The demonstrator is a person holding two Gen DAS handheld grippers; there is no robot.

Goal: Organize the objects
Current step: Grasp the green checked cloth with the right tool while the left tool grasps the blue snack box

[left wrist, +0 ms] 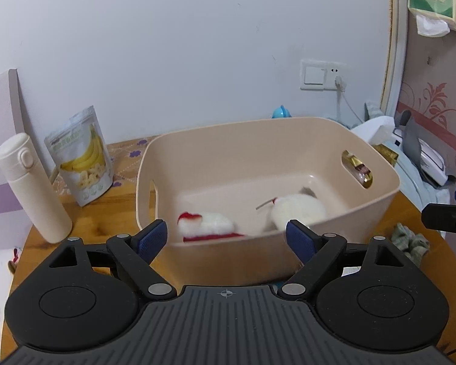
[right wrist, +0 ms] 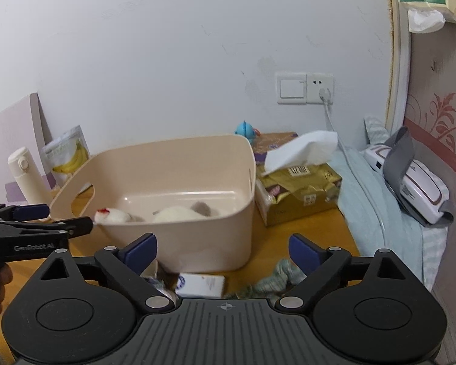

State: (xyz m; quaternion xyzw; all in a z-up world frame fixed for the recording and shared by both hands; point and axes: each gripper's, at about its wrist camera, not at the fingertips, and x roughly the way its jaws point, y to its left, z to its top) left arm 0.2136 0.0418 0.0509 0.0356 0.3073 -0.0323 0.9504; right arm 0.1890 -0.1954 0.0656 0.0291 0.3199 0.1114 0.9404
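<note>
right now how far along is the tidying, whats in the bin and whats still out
Done: two plush toys lie in the beige bin. In hand: nothing; the left gripper and right gripper are open. Left: bottle, banana chip bag, crumpled cloth, small white box.

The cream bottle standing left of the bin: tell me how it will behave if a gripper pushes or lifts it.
The bottle stands tall and narrow, so a high push would probably tip it. Its smooth round body may slip between the pads and roll once down. It looks rigid; its weight cannot be judged.
</note>
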